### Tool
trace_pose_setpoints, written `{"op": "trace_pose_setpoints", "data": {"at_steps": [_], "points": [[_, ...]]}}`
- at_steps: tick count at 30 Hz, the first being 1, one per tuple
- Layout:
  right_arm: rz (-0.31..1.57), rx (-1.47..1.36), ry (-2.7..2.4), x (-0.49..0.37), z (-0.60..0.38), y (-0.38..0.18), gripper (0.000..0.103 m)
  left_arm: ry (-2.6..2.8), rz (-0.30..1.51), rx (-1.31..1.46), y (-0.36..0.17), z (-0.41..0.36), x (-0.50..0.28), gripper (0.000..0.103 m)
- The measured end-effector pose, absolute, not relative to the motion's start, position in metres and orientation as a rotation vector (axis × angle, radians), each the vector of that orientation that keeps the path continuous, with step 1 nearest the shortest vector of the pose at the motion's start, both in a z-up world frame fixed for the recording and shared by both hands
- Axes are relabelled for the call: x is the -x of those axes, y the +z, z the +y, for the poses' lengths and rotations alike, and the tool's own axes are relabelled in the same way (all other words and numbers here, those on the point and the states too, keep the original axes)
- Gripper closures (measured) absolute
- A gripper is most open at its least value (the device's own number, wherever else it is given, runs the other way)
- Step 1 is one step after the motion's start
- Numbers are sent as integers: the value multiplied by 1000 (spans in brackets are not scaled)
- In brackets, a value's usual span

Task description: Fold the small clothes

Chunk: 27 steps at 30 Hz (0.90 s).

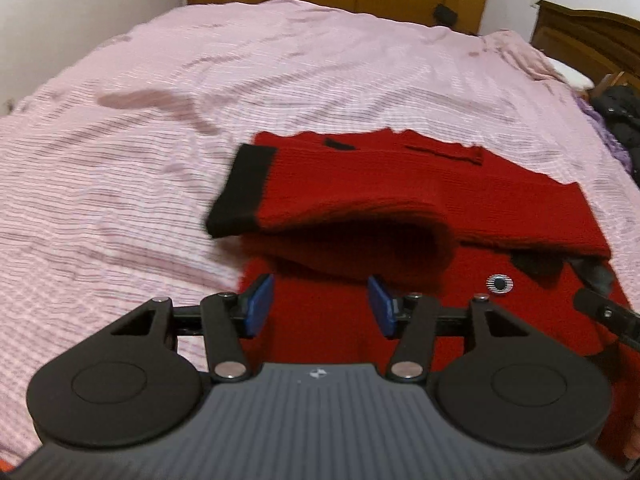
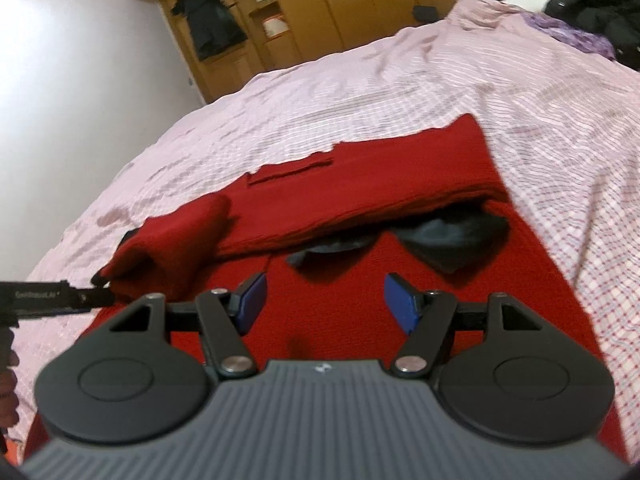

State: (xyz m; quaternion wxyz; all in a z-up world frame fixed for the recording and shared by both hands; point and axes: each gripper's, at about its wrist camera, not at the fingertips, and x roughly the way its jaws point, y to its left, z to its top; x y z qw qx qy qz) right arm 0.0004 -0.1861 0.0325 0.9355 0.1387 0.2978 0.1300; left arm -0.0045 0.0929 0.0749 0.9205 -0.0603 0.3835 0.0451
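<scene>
Pink checked bedding (image 1: 280,80) is covering the bed, with a wooden wardrobe (image 2: 320,8) standing behind it. Lying on the near part of the bed is the red knit sweater (image 1: 400,184), partly folded, its black-cuffed sleeve (image 1: 244,192) arching loosely across the body. The left gripper (image 1: 321,304) and right gripper (image 2: 323,304) are hovering just above the red fabric, jaws spread and gripping nothing. Risk: the unsupported sleeve is likely sliding off and undoing the fold. Bunched dark lining (image 2: 452,236) near the fold edge is likely trapping a lump if pressed over.
</scene>
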Motion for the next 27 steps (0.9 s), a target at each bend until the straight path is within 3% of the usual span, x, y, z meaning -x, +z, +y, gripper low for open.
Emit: {"op": "trace_pose_setpoints", "data": {"at_steps": [15, 27], "points": [[545, -20, 462, -5, -98, 63, 35, 230, 807, 228, 71, 145, 24, 42], [456, 388, 544, -38, -1, 68, 37, 241, 816, 246, 64, 159, 32, 42]]}}
